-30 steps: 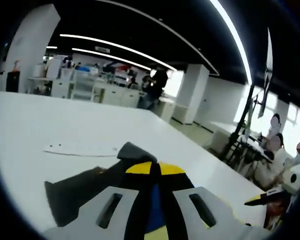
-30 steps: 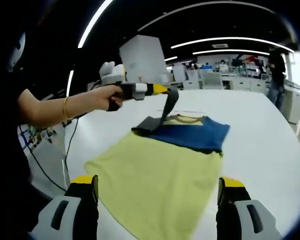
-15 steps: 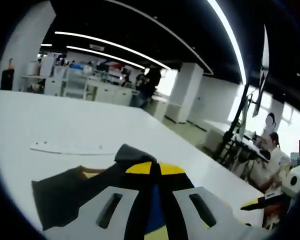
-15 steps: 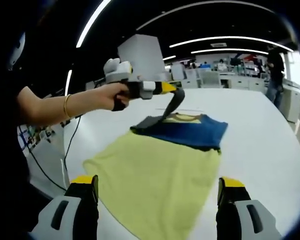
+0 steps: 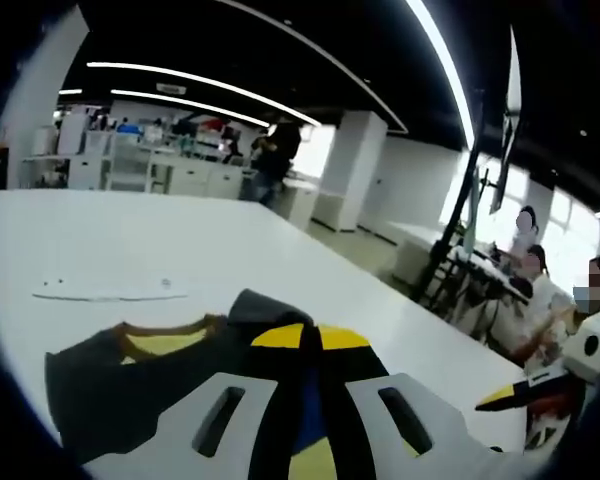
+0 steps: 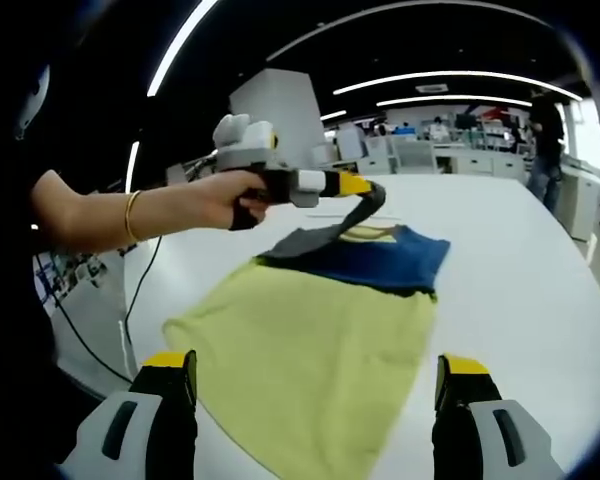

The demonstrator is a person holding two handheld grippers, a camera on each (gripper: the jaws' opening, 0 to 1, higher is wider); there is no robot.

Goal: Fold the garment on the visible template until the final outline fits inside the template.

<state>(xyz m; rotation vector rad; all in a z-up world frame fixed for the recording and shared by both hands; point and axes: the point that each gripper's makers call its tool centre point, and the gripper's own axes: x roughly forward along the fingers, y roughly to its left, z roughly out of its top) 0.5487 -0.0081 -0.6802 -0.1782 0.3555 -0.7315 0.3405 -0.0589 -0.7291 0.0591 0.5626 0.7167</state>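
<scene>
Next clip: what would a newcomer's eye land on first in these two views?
Most likely the yellow and blue garment spread flat across the white table in the right gripper view. Next, the left hand-held gripper, entering that view from the left, shut on the garment's dark grey sleeve and lifting it above the blue upper part. The right hand-held gripper sits open near the yellow hem.

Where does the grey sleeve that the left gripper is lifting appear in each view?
Left gripper view: the grey sleeve spreads at lower left and runs up between the left gripper jaws at bottom centre.
Right gripper view: the sleeve hangs from that gripper's yellow tips, upper centre, down to the garment.
Shared landmark: the garment's yellow collar beside the sleeve.
</scene>
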